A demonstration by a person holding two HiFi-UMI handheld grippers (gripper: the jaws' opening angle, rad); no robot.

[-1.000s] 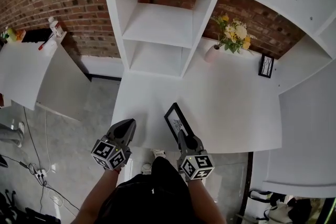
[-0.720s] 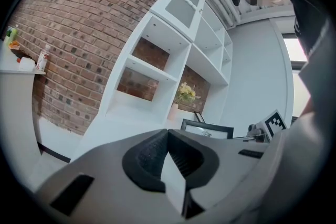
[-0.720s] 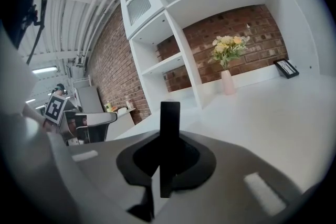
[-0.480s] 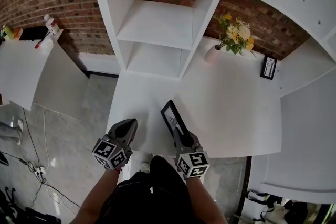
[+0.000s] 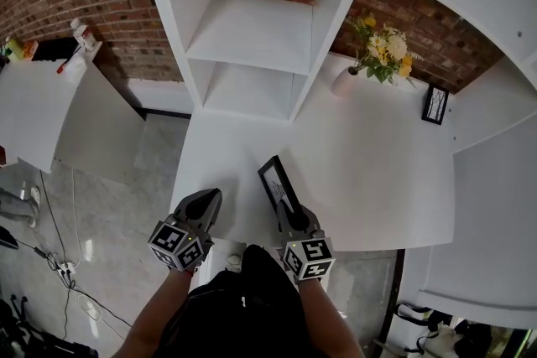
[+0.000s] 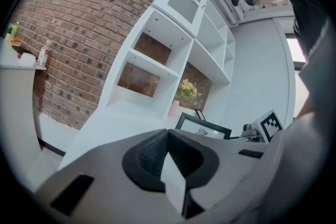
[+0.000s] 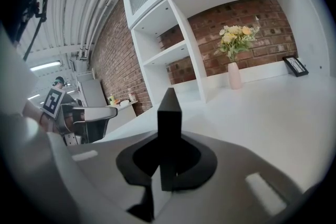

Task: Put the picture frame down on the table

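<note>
A: Well, your right tongs (image 5: 289, 216) are clamped on the near end of the picture frame (image 5: 277, 183), low over the front edge of the white counter (image 5: 369, 172).

B: Yes, and you hold it on its edge. From the right gripper view only its thin black side shows, upright between the pads.

A: Its long axis runs away from you, out of the tongs toward the white shelf unit (image 5: 252, 38), slanting a little to your left in the head view.

B: The face with its small print looks toward your left tongs (image 5: 209, 199). They hang near it at the counter's front corner, not touching it.

A: Those left tongs are pressed together with nothing between them.

B: Whether the frame's lower edge touches the counter, neither of us can tell you from these views.

A: The vase of yellow flowers (image 5: 346, 80) and a second small frame (image 5: 435, 105) stand well apart from it, back at the brick wall.
</note>
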